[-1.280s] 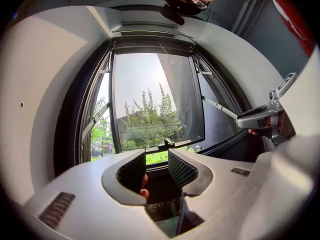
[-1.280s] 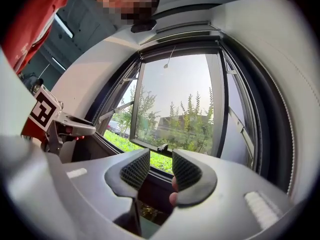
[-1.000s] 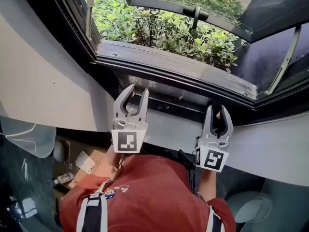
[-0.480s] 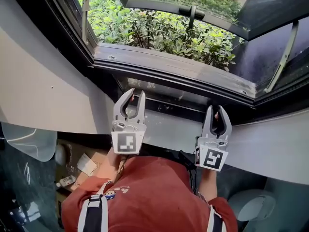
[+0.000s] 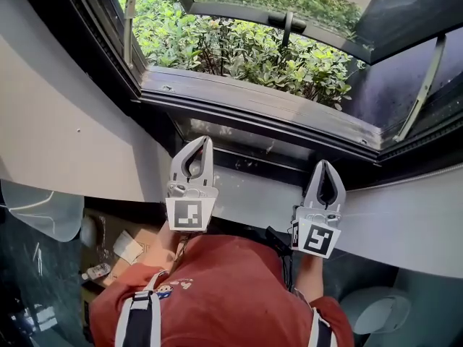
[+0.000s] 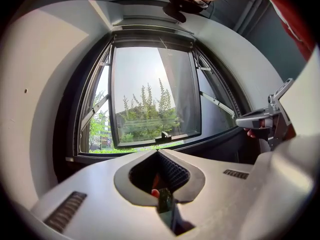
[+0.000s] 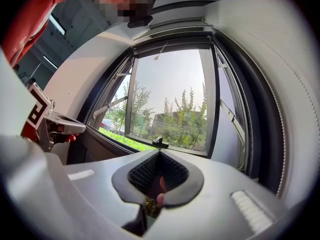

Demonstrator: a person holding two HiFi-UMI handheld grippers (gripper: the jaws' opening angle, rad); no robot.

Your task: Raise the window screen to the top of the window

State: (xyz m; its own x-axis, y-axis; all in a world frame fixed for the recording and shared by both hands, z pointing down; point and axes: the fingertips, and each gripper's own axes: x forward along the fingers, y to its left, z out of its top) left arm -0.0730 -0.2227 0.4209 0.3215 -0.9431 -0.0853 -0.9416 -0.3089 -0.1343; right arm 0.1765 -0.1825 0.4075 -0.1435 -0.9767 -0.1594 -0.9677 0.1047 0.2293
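Head view, nearest first: red shirt [image 5: 217,288] below both grippers. Just ahead of it, left gripper [image 5: 202,142], aimed at the window [image 5: 108,42], jaws just closed, tips pressed together, nothing between them. Off to its right, well apart, right gripper [image 5: 324,165], aimed the same way, jaws likewise just closed to a point and empty. Under both, pale wall [image 5: 253,194] below the window. Just past both pairs of tips, screen [image 5: 249,163], down low as a dark rail along the window's foot; touching the tips or not, cannot tell. Beyond the rail, dark sill [image 5: 253,103] running across in front of both grippers. Farther out, sash [image 5: 239,7] swung open, handle [image 5: 287,22] at its lower edge, between the two grippers' lines of aim. Farthest, green bushes [image 5: 239,49] outside. Left gripper view and right gripper view: closed tips low in the middle, open window straight ahead above them, then trees [image 6: 150,104] and sky [image 6: 140,69].
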